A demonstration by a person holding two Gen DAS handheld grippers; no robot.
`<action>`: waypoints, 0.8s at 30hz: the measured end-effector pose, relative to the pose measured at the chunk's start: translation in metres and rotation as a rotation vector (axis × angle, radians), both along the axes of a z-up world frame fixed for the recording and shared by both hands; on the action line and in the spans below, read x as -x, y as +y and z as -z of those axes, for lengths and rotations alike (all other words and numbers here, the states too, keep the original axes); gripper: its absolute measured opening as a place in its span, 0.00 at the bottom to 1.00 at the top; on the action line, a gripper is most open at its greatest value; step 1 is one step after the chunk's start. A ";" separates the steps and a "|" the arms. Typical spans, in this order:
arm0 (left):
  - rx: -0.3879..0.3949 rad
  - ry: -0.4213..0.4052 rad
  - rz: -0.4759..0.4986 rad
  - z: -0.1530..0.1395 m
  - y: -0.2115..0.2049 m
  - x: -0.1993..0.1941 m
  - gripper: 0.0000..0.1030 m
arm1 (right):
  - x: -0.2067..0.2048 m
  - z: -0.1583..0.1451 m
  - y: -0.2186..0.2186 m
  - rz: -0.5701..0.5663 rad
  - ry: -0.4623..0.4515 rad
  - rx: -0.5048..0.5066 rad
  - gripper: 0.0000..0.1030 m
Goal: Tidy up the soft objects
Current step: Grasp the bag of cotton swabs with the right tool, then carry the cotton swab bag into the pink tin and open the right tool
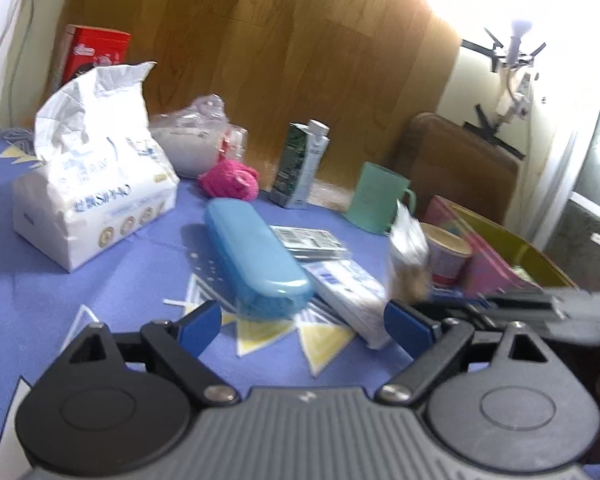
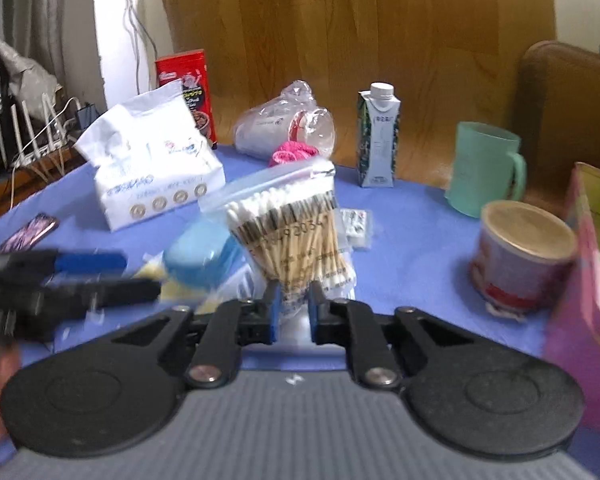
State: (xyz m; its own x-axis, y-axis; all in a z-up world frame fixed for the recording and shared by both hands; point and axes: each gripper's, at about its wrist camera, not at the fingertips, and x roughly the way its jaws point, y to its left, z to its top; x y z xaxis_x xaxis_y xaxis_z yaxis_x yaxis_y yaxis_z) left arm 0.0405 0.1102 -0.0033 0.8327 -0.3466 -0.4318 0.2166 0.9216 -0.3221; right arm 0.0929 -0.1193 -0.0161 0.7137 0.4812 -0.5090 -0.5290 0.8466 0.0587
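Observation:
My right gripper (image 2: 293, 312) is shut on a clear zip bag of cotton swabs (image 2: 296, 232) and holds it upright above the blue tablecloth (image 2: 412, 240). The bag also shows in the left wrist view (image 1: 408, 256), at the right. My left gripper (image 1: 304, 328) is open and empty, low over the cloth, just in front of a blue plastic case (image 1: 256, 252). A pink fuzzy item (image 1: 230, 179) lies behind the case. A white tissue pack (image 1: 96, 184) stands at the left.
A pink and yellow box (image 2: 592, 264) stands open at the right, next to a paper cup (image 2: 524, 256). A green mug (image 2: 484, 172), a drink carton (image 2: 378, 136), bagged plastic cups (image 2: 284, 124), a red tin (image 2: 188, 88) and flat packets (image 1: 340, 276) crowd the table.

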 end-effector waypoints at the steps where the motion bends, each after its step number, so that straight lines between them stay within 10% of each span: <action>1: 0.011 0.012 0.031 -0.002 -0.002 0.001 0.89 | 0.012 0.000 -0.006 0.003 -0.013 0.016 0.13; 8: 0.023 0.044 0.270 -0.015 -0.052 0.003 0.92 | 0.090 0.004 -0.050 0.015 -0.037 0.165 0.19; 11: -0.053 0.081 0.336 -0.014 -0.087 0.000 0.92 | 0.103 0.006 -0.064 0.071 -0.057 0.162 0.51; 16: -0.223 0.247 0.306 -0.001 -0.133 -0.012 0.83 | 0.098 0.021 -0.072 0.085 -0.003 0.073 0.51; 24: -0.250 0.328 0.218 -0.001 -0.136 -0.014 0.79 | 0.084 0.036 -0.048 0.008 -0.010 0.046 0.66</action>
State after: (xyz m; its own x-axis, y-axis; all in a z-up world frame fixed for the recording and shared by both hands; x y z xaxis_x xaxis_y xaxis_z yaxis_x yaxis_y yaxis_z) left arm 0.0550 -0.0261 -0.0021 0.5576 -0.3496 -0.7529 0.3373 0.9242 -0.1793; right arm 0.0089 -0.1669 -0.0521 0.7226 0.4517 -0.5233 -0.5228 0.8523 0.0137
